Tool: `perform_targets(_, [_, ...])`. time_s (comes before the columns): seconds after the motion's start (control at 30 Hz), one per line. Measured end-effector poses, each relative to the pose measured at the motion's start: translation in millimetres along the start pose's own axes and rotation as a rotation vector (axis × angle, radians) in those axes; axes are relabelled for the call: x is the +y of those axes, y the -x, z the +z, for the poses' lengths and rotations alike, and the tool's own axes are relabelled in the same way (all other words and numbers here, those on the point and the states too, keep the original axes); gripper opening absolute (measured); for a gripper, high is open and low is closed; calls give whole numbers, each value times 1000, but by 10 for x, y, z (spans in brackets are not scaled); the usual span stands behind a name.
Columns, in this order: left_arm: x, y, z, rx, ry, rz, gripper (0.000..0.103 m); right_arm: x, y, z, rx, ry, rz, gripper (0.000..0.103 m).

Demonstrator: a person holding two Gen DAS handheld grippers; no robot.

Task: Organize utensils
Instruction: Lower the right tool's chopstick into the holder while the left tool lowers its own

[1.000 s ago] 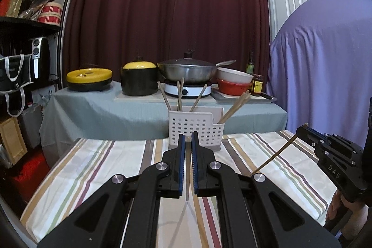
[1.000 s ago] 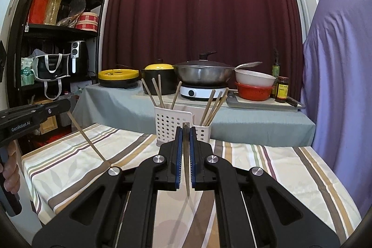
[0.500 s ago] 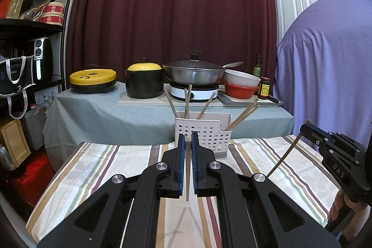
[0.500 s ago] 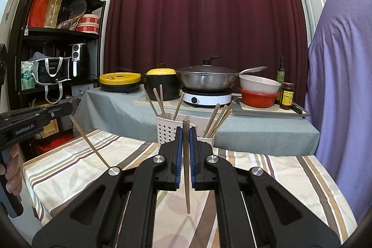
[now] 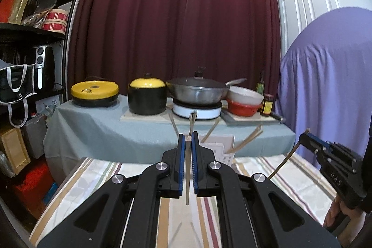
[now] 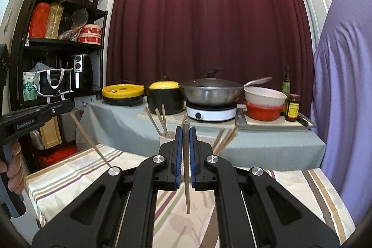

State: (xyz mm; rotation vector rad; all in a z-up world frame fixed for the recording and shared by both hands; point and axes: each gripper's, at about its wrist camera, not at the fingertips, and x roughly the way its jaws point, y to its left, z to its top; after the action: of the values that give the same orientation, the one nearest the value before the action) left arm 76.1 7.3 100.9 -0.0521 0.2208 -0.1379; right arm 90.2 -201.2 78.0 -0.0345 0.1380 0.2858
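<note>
My left gripper [image 5: 187, 138] is shut on a wooden chopstick [image 5: 187, 180] that hangs point down between the blue pads. My right gripper [image 6: 184, 131] is shut on another chopstick [image 6: 186, 180], also point down. The white perforated utensil holder [image 5: 224, 150] stands at the far edge of the striped table, mostly hidden behind my fingers, with several chopsticks [image 5: 246, 140] leaning out of it. In the right wrist view only its chopsticks [image 6: 160, 121] show. Each gripper appears in the other's view, the right one [image 5: 307, 135] and the left one [image 6: 67, 106], both raised above the table.
The striped tablecloth [image 5: 97, 178] covers the near table. Behind it a grey-clothed table [image 6: 121, 122] holds a yellow pan, a black pot [image 5: 147, 97], a wok on a hotplate [image 6: 210, 90], stacked bowls and jars. A black shelf [image 6: 58, 43] stands left, a purple-draped object [image 5: 325, 85] right.
Both grippers have risen and tilted up with their chopsticks. The holder has dropped lower in view, now largely hidden behind the fingers.
</note>
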Motion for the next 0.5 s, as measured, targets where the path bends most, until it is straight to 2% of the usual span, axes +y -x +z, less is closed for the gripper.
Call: perform_targets(0.5, [-36,-365,594,-108,-43,-22,6,-225,-374,536,-82,2,5,6])
